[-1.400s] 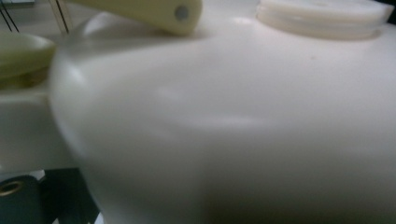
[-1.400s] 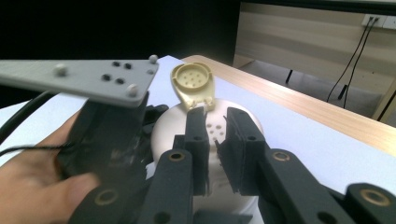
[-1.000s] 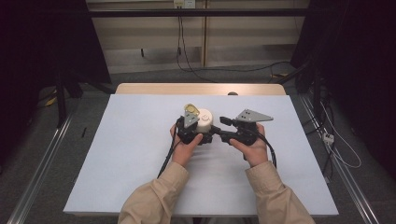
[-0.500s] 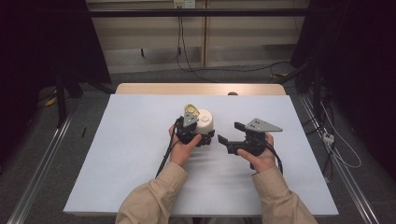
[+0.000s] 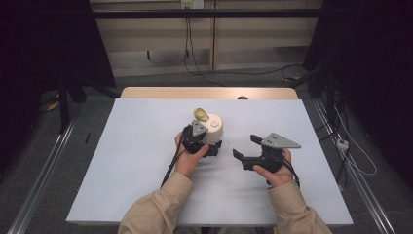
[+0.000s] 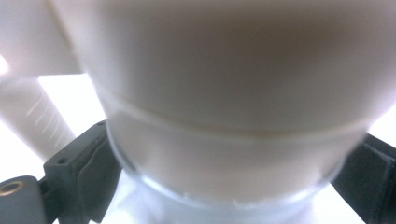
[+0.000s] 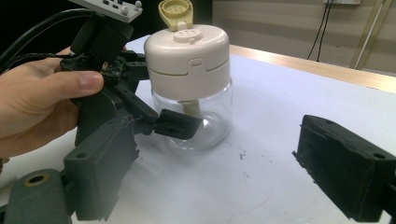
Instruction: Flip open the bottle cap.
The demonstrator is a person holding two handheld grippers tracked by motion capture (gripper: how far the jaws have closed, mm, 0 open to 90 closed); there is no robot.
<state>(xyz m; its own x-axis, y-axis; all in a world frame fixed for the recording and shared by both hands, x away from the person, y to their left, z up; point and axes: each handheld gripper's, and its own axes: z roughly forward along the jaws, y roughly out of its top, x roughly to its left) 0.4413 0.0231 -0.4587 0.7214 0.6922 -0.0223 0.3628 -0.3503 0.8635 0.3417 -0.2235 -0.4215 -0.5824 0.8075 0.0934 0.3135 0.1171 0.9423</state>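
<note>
I have the left gripper (image 5: 208, 146) clamped on the upright jar (image 5: 213, 129) at frame centre on the table (image 5: 146, 146); my right gripper (image 5: 242, 148) sits lower right, jaws wide, with the jar up-left of it, nearer my left hand

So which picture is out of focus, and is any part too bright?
Left gripper view: the jar sits too near, all blurred, with the background blown out white. Right gripper view: jar sharp, light even. High view: table evenly lit, surroundings dark.
</note>
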